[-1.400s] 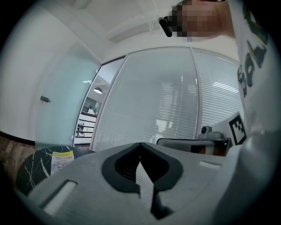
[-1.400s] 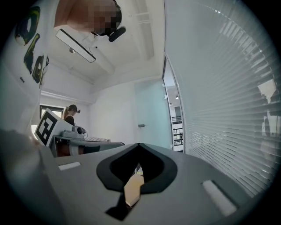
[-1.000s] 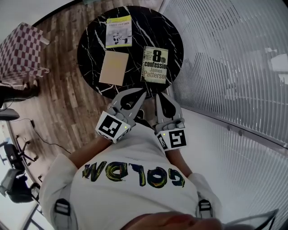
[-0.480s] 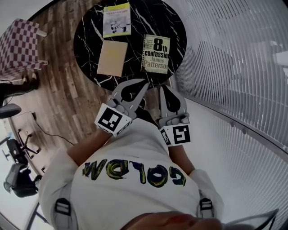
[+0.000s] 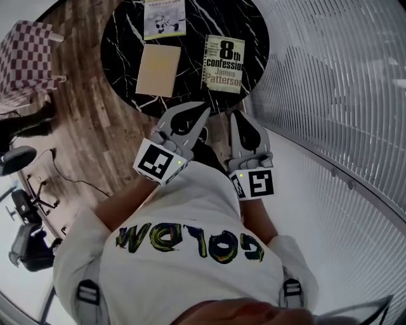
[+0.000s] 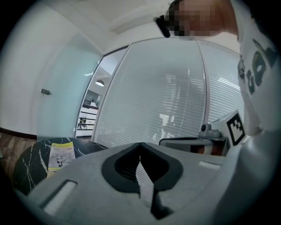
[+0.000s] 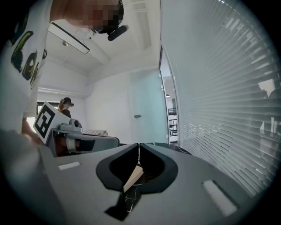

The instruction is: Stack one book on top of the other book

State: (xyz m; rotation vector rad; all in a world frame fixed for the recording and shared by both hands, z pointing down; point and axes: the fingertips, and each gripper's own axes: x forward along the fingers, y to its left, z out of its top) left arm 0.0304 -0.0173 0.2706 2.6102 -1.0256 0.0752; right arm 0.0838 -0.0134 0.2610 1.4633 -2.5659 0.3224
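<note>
Marble counter (image 5: 120,44) is carrying unstacked books (image 5: 224,63) while left tongs (image 5: 204,109) and right tongs (image 5: 236,115) are hovering pressed together, empty, risking shoving a book off unless opened.

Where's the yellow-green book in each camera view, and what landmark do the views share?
Head view: the yellow-green book lies at the top edge, on the far part of the round table, partly cut off by the frame.
Left gripper view: the yellow-green book is at the lower left, flat on the table.
Right gripper view: not in it.
Shared landmark: the slatted blinds, at the right in the head and right gripper views and in the centre of the left gripper view.
</note>
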